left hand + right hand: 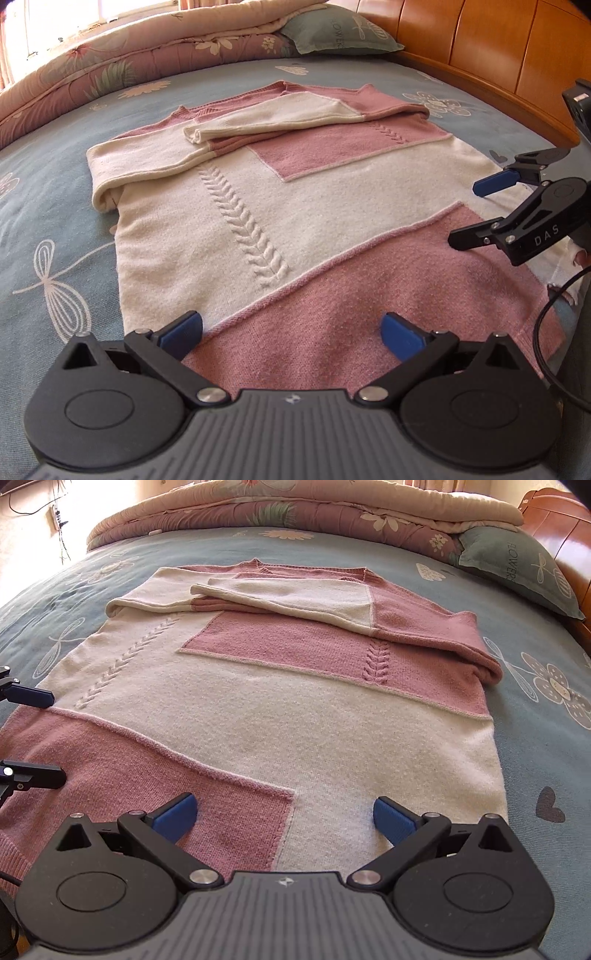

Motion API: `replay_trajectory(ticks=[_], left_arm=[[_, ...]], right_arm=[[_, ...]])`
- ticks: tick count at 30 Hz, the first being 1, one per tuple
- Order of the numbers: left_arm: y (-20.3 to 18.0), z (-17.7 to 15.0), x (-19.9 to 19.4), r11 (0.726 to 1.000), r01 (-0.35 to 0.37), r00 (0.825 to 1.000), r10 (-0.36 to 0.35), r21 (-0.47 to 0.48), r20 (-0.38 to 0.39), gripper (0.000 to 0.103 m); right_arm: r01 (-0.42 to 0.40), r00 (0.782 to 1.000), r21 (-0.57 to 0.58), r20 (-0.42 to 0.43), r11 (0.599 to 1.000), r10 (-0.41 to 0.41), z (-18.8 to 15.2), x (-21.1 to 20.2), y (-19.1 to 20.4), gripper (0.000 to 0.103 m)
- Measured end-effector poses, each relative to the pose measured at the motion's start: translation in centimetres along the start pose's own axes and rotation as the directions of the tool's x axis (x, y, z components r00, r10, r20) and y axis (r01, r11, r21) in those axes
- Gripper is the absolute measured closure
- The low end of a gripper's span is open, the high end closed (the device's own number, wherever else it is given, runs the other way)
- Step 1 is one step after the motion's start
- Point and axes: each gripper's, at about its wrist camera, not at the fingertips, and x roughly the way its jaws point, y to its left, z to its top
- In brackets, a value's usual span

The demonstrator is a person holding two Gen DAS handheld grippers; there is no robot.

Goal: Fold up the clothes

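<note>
Lying flat on a bed (535, 738) covered by a blue-grey floral sheet is a pink and cream patchwork sweater (280, 716), its hem nearest the cameras and its neckline at the far end. Both sleeves (295, 598) are already folded in across the chest, one on top of the other, so the garment forms a rough rectangle. A rolled floral quilt (295, 509) and a green pillow (517, 565) sit beyond the neckline, well apart from the sweater, and a wooden headboard (498, 48) curves along the far side.

Both tools hover low over the hem end. The left tool (291, 332) has its blue fingers spread wide above the pink lower panel, holding nothing. The right tool (284, 816) is likewise spread wide and empty, poised above the seam where the pink panel meets the cream one. In the left wrist view, the right tool appears at the right edge with its fingers apart; whether its tips touch the fabric cannot be told.

Judging by the layout, the sleeve step looks finished and the lengthwise fold of the body is in hand. The next move would call for each tool to drop onto the hem near a corner, close on the knit through both layers, then lift and carry the hem toward the neckline evenly, so the folded sleeves stay in place.
</note>
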Motion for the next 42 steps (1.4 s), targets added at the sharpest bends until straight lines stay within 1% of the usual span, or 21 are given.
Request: replay_trajectory(ticks=[2,4,6,8,11,12,13,14,16,18,20,21,23,26,29,32,33,35,36,39,42], left_arm=[[-0.4,-0.2,-2.0,0.998,-0.028,1.000,0.028,-0.059,0.003,0.001],[-0.6,-0.3,-3.7,0.996,0.043,0.999,-0.041,-0.077,0.016,0.001],[-0.8,0.2,-5.3,0.995,0.068,0.997,-0.066,-0.079,0.025,0.001],[-0.7,0.9,-6.2,0.992,0.071,0.997,-0.067,-0.104,0.041,0.001],[0.3,1.6,-6.4,0.963,0.158,0.987,-0.152,-0.220,0.047,0.001],[0.4,1.5,-6.2,0.944,0.202,0.979,-0.194,-0.261,0.058,0.001],[0.4,1.4,-6.0,0.932,0.224,0.974,-0.215,-0.286,0.066,0.001],[0.3,1.3,-5.6,0.920,0.244,0.970,-0.234,-0.309,0.068,0.001],[-0.4,0.9,-4.5,0.901,0.262,0.964,-0.258,-0.346,0.060,0.001],[-1.0,0.9,-3.2,0.894,0.261,0.964,-0.261,-0.364,0.050,0.001],[-1.2,0.9,-1.8,0.890,0.226,0.972,-0.233,-0.396,0.030,0.001],[-1.2,0.8,-1.2,0.880,0.216,0.973,-0.232,-0.424,0.014,0.001],[-1.2,0.4,-0.3,0.858,0.210,0.972,-0.236,-0.469,0.003,0.001],[-1.3,-0.2,-0.8,0.850,0.209,0.972,-0.234,-0.483,0.009,0.001],[-1.2,-0.6,-1.5,0.830,0.222,0.964,-0.265,-0.512,-0.011,0.001],[-1.0,0.5,-2.2,0.837,0.226,0.967,-0.256,-0.499,0.009,0.001],[-1.0,1.3,-2.2,0.844,0.226,0.969,-0.246,-0.487,0.022,0.001],[-1.1,2.8,-1.8,0.854,0.220,0.973,-0.229,-0.472,0.039,0.001],[-1.2,3.4,-1.2,0.854,0.223,0.972,-0.232,-0.470,0.040,0.001],[-1.7,4.6,1.0,0.852,0.225,0.970,-0.241,-0.472,0.027,0.001],[-2.1,4.5,3.2,0.858,0.195,0.973,-0.229,-0.476,-0.014,0.001]], right_arm=[[0.006,1.000,0.013,0.015,1.000,-0.006,-0.5,-2.4,0.9,0.000],[-0.003,0.999,0.024,0.043,1.000,0.002,-0.9,-5.4,1.9,0.000],[-0.003,0.998,-0.002,0.064,1.000,0.003,-1.2,-7.4,2.6,0.000],[0.032,0.995,-0.019,0.095,0.999,-0.030,-1.4,-8.9,3.1,0.000],[0.034,0.993,0.068,0.115,0.997,-0.041,-2.2,-9.7,2.8,0.000],[0.017,0.993,0.096,0.118,0.995,-0.028,-2.7,-9.6,2.7,0.000],[-0.003,0.994,0.109,0.110,0.994,-0.009,-3.2,-9.2,2.7,0.000],[-0.024,0.995,0.115,0.097,0.993,0.013,-3.7,-8.7,2.8,0.000],[-0.025,0.997,0.086,0.079,0.996,0.018,-4.5,-7.6,3.2,0.000],[-0.032,0.995,0.043,0.091,0.999,0.028,-5.0,-7.0,3.7,0.000],[-0.050,0.992,0.017,0.114,0.999,0.048,-5.1,-6.5,3.9,0.000],[-0.060,0.990,0.012,0.131,0.998,0.058,-5.0,-6.2,3.9,0.000],[-0.065,0.990,0.021,0.127,0.998,0.061,-5.0,-5.2,3.7,0.000],[-0.071,0.993,0.039,0.095,0.997,0.067,-5.4,-3.7,3.3,0.000],[-0.046,0.991,-0.012,0.125,0.999,0.047,-6.5,-3.6,3.8,0.000],[-0.033,0.988,-0.005,0.151,0.999,0.034,-7.2,-3.8,4.0,0.000],[-0.029,0.987,-0.003,0.155,1.000,0.029,-7.2,-3.8,4.1,0.000],[-0.020,0.987,-0.001,0.158,1.000,0.020,-7.2,-3.8,4.3,0.000],[-0.018,0.987,0.000,0.157,1.000,0.018,-7.2,-3.8,4.3,0.000],[-0.025,0.988,-0.001,0.154,1.000,0.024,-7.2,-3.8,4.1,0.000],[-0.029,0.987,-0.007,0.156,1.000,0.030,-7.3,-3.8,4.0,0.000]])
